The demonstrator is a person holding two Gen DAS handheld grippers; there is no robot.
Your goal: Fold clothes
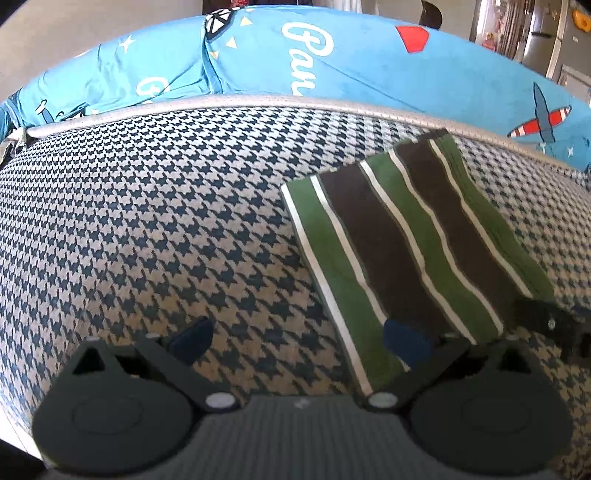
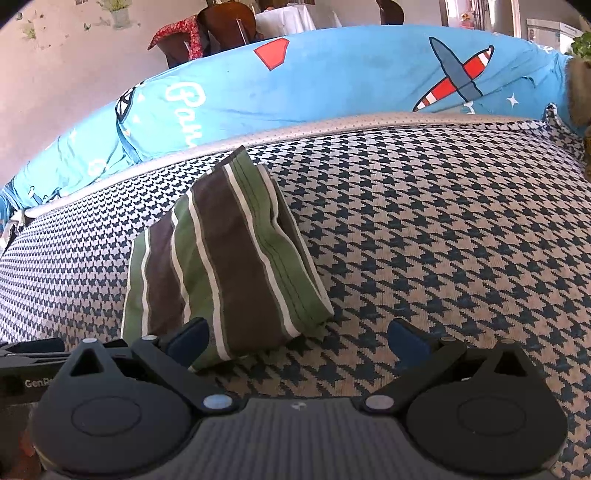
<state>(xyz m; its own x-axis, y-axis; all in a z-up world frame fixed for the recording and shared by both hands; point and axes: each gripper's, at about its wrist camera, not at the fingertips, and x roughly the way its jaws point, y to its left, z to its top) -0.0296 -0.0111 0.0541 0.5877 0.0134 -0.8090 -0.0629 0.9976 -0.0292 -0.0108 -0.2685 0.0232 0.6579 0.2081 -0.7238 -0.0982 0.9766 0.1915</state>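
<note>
A folded garment with green, brown and white stripes (image 1: 410, 254) lies flat on the houndstooth bed cover (image 1: 147, 229). My left gripper (image 1: 299, 341) is open just in front of the garment's near left corner, its right finger over the cloth edge and nothing held. In the right wrist view the same folded garment (image 2: 225, 258) lies left of centre. My right gripper (image 2: 297, 341) is open at its near right corner, with the left fingertip (image 2: 188, 338) beside the fold. The other gripper's black body (image 1: 554, 325) shows at the garment's right edge.
A blue bolster with planes and lettering (image 1: 314, 59) runs along the far edge of the bed (image 2: 369, 122). Beyond it stand chairs (image 2: 225, 26) and a wall. Bare houndstooth cover spreads left of the garment (image 1: 110, 240) and right of it (image 2: 461, 229).
</note>
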